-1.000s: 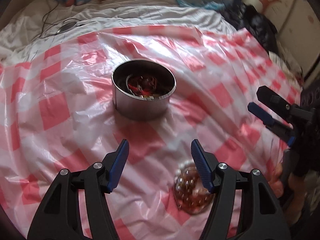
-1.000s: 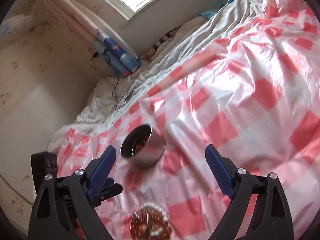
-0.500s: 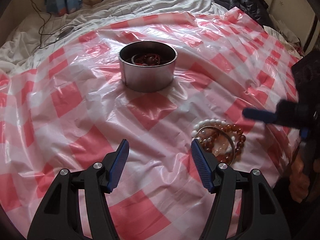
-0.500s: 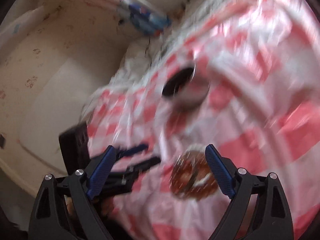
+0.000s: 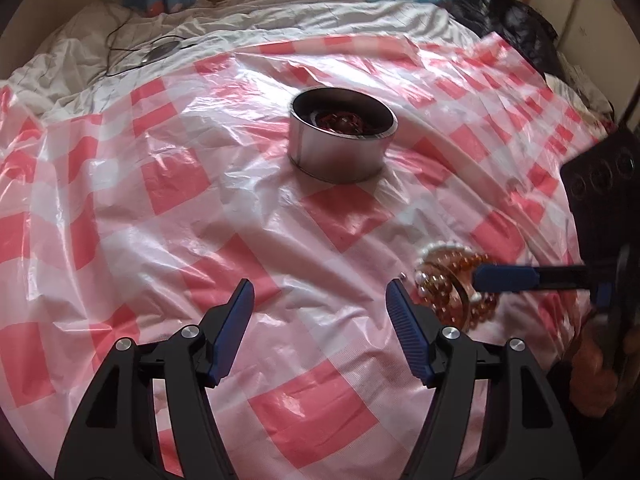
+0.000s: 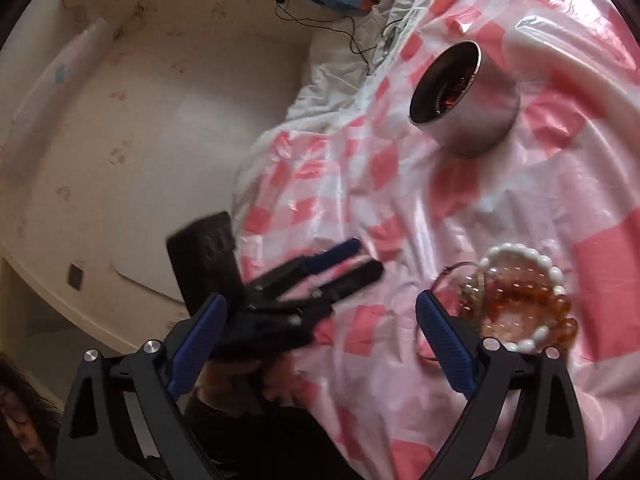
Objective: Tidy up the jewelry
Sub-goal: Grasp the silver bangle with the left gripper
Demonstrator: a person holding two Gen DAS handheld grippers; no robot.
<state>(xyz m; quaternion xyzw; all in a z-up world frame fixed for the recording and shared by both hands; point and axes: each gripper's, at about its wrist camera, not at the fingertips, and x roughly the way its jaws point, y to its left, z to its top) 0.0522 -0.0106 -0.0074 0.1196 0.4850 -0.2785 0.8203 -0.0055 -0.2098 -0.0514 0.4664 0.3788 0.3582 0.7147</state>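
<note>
While the left wrist shows sheet, only the right wrist shows wall [image 6: 120, 152].

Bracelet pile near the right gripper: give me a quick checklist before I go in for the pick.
1. Right gripper jaws open and empty: ok.
2. Bracelet pile lined up between the jaws: not ok; it lies off to the right of the right-hand finger in the right wrist view.
3. Left gripper out of the way: ok; open, empty, over bare checkered sheet beside the pile.
4. Metal tin upright and open for the drop: ok; red jewelry already lies inside.
5. Pile free of tangles: cannot tell; white beads, amber beads and a thin bangle overlap.
</note>
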